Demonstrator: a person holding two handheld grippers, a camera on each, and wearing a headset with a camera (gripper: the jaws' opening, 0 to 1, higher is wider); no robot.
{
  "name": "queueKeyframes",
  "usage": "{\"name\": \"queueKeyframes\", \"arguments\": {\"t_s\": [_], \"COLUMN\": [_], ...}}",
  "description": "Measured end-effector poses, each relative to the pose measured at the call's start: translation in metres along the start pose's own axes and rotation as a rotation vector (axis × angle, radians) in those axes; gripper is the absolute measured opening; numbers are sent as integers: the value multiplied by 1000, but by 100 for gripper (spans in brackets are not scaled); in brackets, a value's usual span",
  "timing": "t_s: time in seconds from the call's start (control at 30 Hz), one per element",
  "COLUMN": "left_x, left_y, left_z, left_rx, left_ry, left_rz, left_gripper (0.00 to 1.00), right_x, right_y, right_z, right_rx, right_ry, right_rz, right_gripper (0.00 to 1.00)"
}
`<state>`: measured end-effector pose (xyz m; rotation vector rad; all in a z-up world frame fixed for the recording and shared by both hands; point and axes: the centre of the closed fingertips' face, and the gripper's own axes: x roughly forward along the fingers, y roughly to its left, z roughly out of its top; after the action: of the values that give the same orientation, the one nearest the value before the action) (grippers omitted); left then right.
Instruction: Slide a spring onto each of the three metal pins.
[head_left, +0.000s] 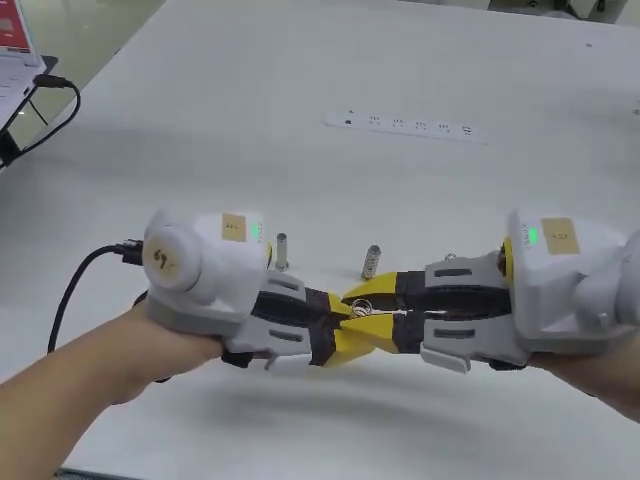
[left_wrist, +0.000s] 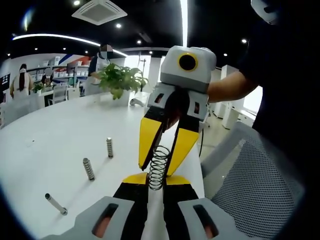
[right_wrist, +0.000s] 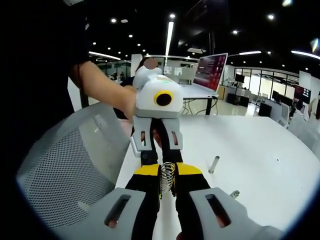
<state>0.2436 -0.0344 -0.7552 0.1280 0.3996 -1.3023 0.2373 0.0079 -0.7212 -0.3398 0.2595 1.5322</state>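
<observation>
My two grippers meet tip to tip low over the white table; the left gripper comes from the left and the right gripper from the right. A small steel spring sits between both pairs of yellow jaws, and each pair is closed against it. Just behind the grippers stand three metal pins. The left pin is bare. The middle pin wears a spring, and so does the right pin.
A white power strip lies farther back on the table. A black cable trails from the left gripper, and a laptop with its cable sits at the far left edge. A mesh chair stands by the table's near edge.
</observation>
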Motion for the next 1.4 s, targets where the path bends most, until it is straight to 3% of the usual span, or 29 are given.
{"name": "queueKeyframes", "arguments": {"t_s": [0.37, 0.73, 0.97, 1.13, 1.4], "left_x": [-6, -11, -25, -33, -41], "left_y": [6, 11, 22, 29, 38], "left_z": [-4, -6, -11, -10, -15], "left_rx": [-32, -50, -55, -48, -67], "left_ry": [17, 26, 38, 18, 30], "left_rz": [32, 70, 132, 174, 230], "left_gripper": [5, 19, 28, 40, 62], "right_x": [4, 4, 3, 1, -2], "right_y": [-1, -3, -6, -10, -16], "right_z": [5, 4, 2, 0, 1], "right_rx": [-13, -15, -8, 0, 10], "right_ry": [0, 7, 9, 10, -1], "right_rz": [-5, -19, -34, -57, -76], "right_gripper": [8, 8, 8, 8, 8]}}
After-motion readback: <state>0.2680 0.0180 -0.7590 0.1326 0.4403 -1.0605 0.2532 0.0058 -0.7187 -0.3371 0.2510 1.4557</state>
